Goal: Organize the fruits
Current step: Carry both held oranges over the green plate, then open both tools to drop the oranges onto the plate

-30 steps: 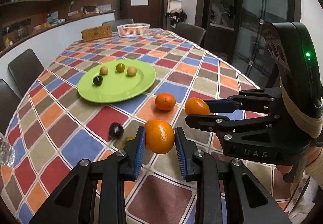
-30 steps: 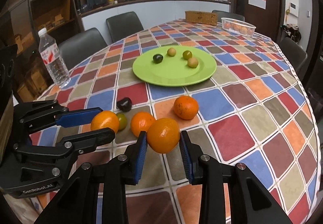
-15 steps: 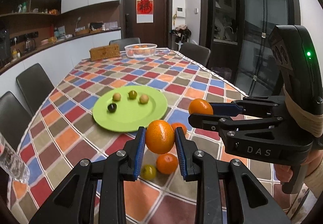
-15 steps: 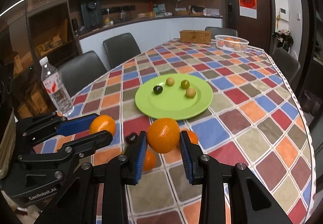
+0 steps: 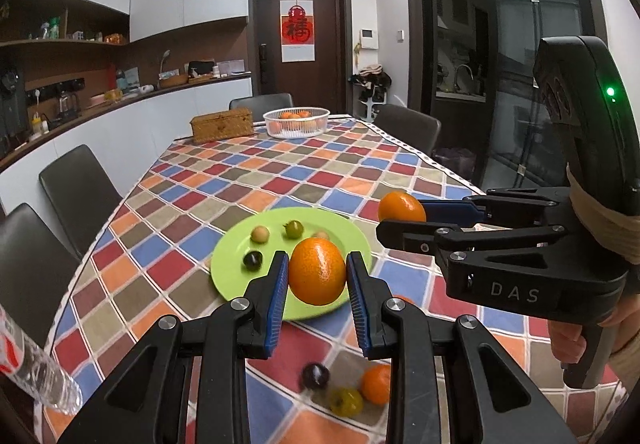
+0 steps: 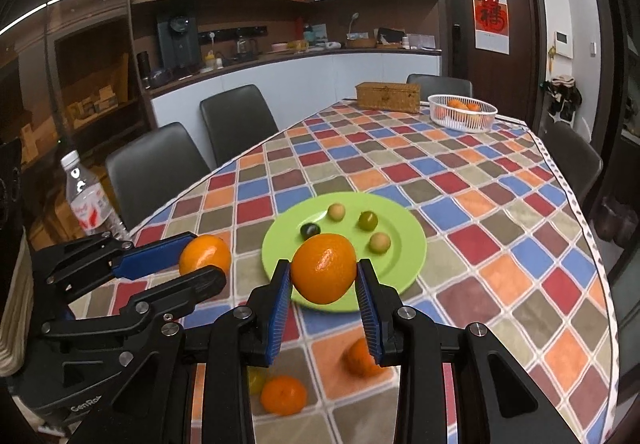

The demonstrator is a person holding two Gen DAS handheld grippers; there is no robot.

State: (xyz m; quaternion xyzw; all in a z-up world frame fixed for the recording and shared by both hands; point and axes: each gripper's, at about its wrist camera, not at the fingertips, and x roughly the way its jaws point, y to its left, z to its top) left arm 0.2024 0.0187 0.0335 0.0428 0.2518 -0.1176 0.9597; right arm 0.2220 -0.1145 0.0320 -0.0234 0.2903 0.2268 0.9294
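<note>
Left wrist view, orange (image 5: 317, 271) clamped between left tongs (image 5: 318, 276) pads

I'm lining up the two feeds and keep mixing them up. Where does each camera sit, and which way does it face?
Left wrist: on the left gripper, looking down the table past its clamped orange; the right gripper and a hand show at right.
Right wrist: on the right gripper, same heading; the left gripper shows at left.
Shared: green plate, white basket, door.
</note>
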